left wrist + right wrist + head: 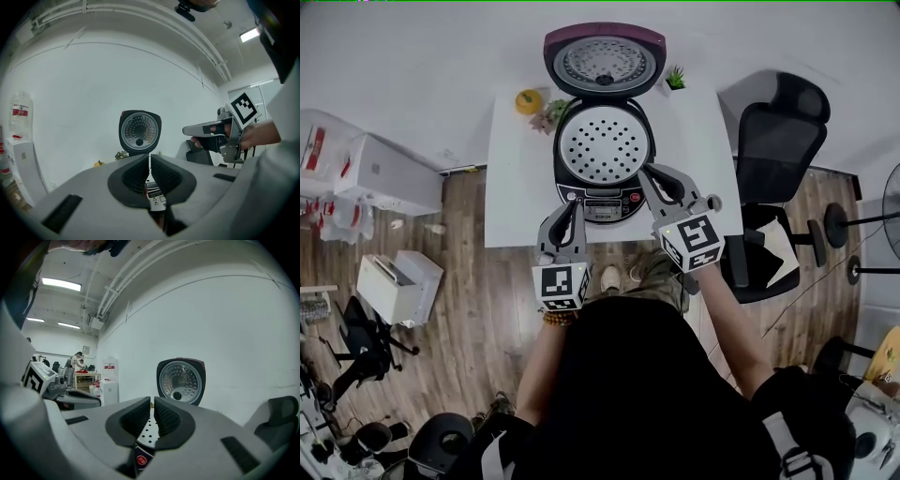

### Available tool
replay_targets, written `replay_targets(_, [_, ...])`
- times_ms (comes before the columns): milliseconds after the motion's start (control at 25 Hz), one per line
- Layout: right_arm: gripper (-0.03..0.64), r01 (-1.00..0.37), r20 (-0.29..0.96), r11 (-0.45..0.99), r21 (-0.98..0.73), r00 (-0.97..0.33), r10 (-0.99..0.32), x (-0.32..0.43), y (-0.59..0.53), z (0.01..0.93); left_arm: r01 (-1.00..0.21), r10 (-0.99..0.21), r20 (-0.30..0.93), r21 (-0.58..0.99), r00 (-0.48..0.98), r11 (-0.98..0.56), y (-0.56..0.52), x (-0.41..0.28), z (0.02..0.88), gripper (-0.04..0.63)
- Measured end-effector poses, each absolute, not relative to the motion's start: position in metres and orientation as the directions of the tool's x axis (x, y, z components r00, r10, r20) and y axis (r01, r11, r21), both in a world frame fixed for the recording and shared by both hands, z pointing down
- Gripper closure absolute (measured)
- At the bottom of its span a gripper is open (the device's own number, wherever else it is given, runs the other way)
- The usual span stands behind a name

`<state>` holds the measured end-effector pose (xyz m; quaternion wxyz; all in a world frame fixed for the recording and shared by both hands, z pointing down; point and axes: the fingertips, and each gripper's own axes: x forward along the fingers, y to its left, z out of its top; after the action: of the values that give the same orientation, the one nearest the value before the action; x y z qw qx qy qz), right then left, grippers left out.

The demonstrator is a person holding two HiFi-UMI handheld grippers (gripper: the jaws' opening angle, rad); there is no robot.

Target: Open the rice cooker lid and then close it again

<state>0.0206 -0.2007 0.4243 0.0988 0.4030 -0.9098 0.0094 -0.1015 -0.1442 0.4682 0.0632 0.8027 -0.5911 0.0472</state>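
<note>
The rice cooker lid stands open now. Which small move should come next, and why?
Probably lift the right gripper toward the top edge of the lid to push it down: it stands fully open, and this gripper sits shut and empty at the front of the rice cooker.

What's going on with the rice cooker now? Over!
Left hand-held gripper and right hand-held gripper shut, empty, in front of the cooker. Lid open, upright. Holed tray sits inside. Nothing blocks the lid.
</note>
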Motion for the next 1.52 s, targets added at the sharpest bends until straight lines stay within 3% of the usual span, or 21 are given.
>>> replay_targets(960, [0.584, -0.715, 0.193, 0.691, 0.1, -0.668, -0.719, 0.042, -0.271, 0.366, -0.956, -0.947, 0.131, 0.042, 0.295, -0.292, -0.143, -0.099, 0.46, 0.561])
replay_targets(1280, [0.495, -0.725, 0.194, 0.681, 0.107, -0.656, -0.729, 0.05, -0.289, 0.355, -0.959, -0.951, 0.123, 0.043, 0.284, -0.281, -0.143, -0.102, 0.459, 0.561])
replay_targets(1520, [0.494, -0.719, 0.198, 0.682, 0.135, -0.655, -0.729, 0.052, -0.302, 0.344, -0.961, -0.953, 0.12, 0.042, 0.278, -0.275, -0.145, -0.103, 0.455, 0.561])
